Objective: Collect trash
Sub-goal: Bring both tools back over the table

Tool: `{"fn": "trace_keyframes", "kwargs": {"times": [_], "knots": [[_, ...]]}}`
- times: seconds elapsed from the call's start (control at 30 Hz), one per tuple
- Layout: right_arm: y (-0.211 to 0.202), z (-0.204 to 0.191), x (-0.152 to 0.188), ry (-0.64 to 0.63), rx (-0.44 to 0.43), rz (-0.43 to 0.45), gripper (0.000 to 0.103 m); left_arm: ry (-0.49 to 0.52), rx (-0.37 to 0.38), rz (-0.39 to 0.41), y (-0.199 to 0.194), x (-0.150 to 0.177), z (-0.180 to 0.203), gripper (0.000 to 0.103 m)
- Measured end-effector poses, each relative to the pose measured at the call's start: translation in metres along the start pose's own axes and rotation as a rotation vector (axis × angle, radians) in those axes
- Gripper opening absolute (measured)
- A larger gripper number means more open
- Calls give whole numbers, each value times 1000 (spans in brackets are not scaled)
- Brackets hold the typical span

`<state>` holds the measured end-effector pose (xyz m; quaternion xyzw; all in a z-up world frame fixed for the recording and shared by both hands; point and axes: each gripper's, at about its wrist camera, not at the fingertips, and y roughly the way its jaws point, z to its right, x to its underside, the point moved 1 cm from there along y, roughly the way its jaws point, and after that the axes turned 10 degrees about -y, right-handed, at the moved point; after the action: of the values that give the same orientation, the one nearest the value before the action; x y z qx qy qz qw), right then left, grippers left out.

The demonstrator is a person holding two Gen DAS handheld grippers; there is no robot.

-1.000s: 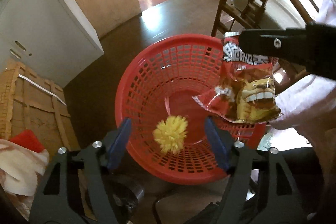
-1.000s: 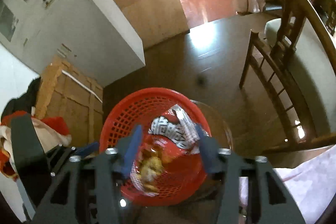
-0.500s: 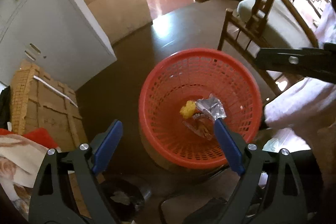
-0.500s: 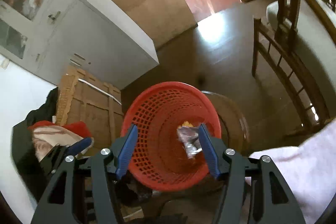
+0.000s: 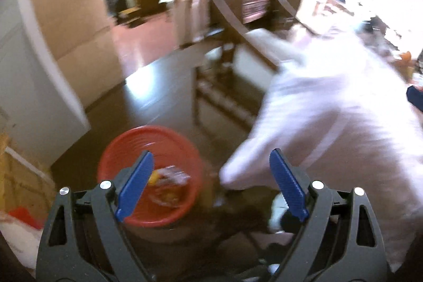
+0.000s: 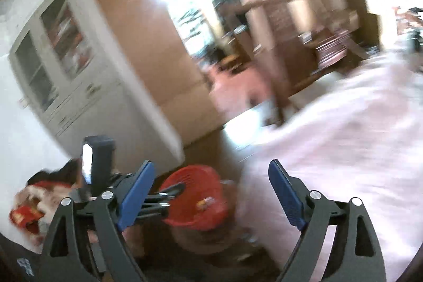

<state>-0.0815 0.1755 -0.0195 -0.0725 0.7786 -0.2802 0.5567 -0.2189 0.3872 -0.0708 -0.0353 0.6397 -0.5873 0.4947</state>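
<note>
A red mesh basket point(image 5: 124, 149) stands low on the dark floor. In it lie a snack wrapper point(image 5: 171, 186) and a small yellow piece point(image 5: 154, 177). My left gripper point(image 5: 211, 186) is open and empty, well above and right of the basket. My right gripper point(image 6: 210, 196) is open and empty, high above the basket point(image 6: 201, 184), with the left gripper's fingers point(image 6: 164, 196) showing in front of it. Both views are blurred.
A table with a white cloth point(image 5: 330, 110) fills the right. A wooden chair point(image 5: 219, 94) stands beside it. A white cabinet point(image 6: 79, 86) is at the left, a cardboard box point(image 5: 15, 176) and red and white cloth point(image 6: 29, 208) lie low left.
The right gripper opened and dropped the snack wrapper into the basket. Both grippers then rose and swung right, away from the basket.
</note>
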Motion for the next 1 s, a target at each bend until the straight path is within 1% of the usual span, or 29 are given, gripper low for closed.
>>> {"fn": "trace_keyframes", "kwargs": {"times": [0.07,0.17,0.27,0.33,0.4,0.43,0.47,0.53,0.57,0.63,0.7,0.73,0.8,0.83,0.9,0.97,1.0], "knots": [[-35,29,10,42,100,40,89,55,51,1,-8,0,34,87],[-80,65,29,112,210,88,92,142,113,3,-14,5,84,88],[-114,96,49,190,284,127,93,228,171,-7,-17,12,137,90],[-136,120,62,248,330,150,93,275,202,-25,-16,17,166,90],[-164,142,82,301,385,180,94,333,241,-48,-12,25,206,90],[-178,150,91,322,418,196,94,348,251,-54,-10,27,216,90],[-185,153,98,332,440,201,94,380,272,-61,-9,33,239,90],[-215,174,119,368,520,212,95,408,307,-60,-9,39,261,90],[-227,182,127,386,550,216,96,426,333,-61,-7,43,279,90],[-257,205,141,436,626,230,96,447,357,-67,-3,50,304,91],[-284,223,156,483,707,246,97,466,376,-92,2,59,329,92],[-294,230,160,504,743,247,97,475,383,-106,4,63,338,92],[-321,256,170,546,857,232,97,491,391,-129,8,68,356,92],[-330,266,174,550,894,218,97,494,393,-133,7,69,359,92],[-345,297,182,556,991,143,97,502,398,-148,9,71,372,92],[-353,324,191,568,1024,73,97,502,408,-162,10,71,380,92],[-354,341,193,576,1004,35,97,505,414,-167,10,71,384,93]]}}
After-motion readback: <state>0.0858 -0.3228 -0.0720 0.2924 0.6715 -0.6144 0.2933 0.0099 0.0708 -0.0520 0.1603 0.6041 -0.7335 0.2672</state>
